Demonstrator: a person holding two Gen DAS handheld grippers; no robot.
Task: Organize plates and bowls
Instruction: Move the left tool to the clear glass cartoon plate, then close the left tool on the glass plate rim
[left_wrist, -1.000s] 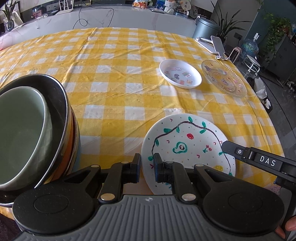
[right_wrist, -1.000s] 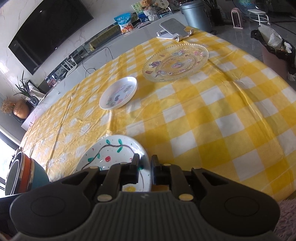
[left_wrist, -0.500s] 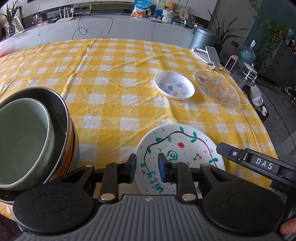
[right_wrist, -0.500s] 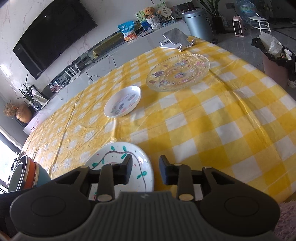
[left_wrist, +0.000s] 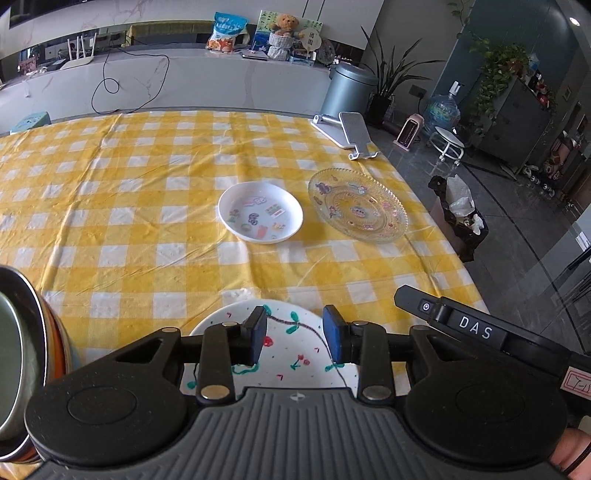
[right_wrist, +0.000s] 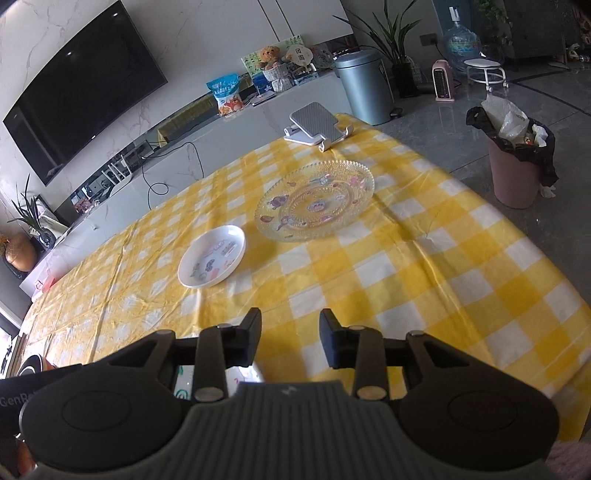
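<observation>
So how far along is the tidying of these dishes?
Done: bowls sit nested at the left edge. In hand: nothing; left gripper is opening its jaws above the painted plate, right gripper open, both empty. Left: that plate, the white dish and glass plate lie apart.

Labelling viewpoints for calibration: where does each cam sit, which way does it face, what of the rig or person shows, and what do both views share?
Left wrist: on the left gripper, angled down across the table toward the counter; jaws opening over the painted plate, nothing between them; stacked bowls at left, right gripper's finger and a fingertip at right.
Right wrist: on the right gripper, facing the TV wall; empty jaws apart.
Shared: white sticker dish, glass plate, phone stand.
</observation>
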